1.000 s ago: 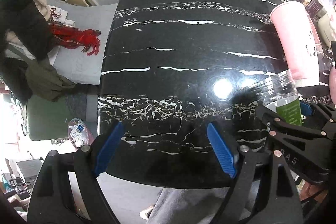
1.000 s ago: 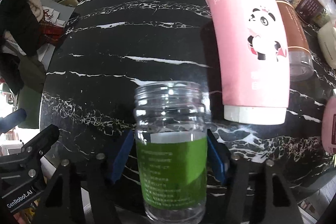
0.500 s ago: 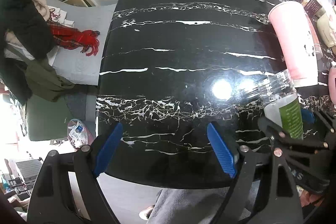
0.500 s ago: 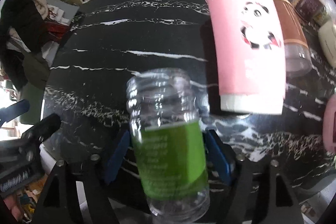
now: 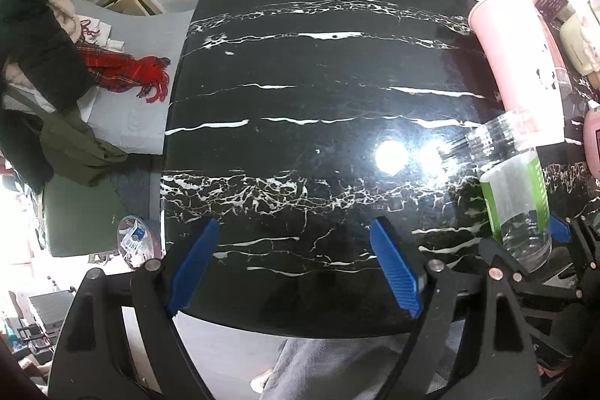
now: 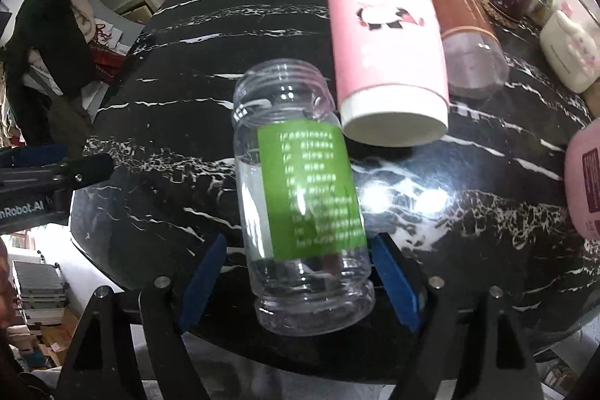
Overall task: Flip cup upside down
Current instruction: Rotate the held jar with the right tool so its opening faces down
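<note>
— What's my right gripper [image 6: 298,272] doing?

— From here I see its blue pads [image 6: 393,282] on either side of the clear plastic jar [image 6: 300,197], near the jar's base. The jaws stand narrowed to the jar's width and hold it. The jar has a green label, its threaded mouth is uncapped and points away from the gripper, and it leans to the left.

— And the left one?

— My left gripper [image 5: 296,265] is spread wide with nothing between its pads [image 5: 193,259], hovering over the near edge of the black marble table [image 5: 318,62]. Off to its right I can see the same jar [image 5: 515,197] in the other gripper's grasp.

— What sits beyond the jar?

— Just ahead and to the right of the right gripper, a pink panda paper cup [image 6: 382,44] stands on the table. Beside it, further right, is a brown-labelled jar [image 6: 467,32].
</note>
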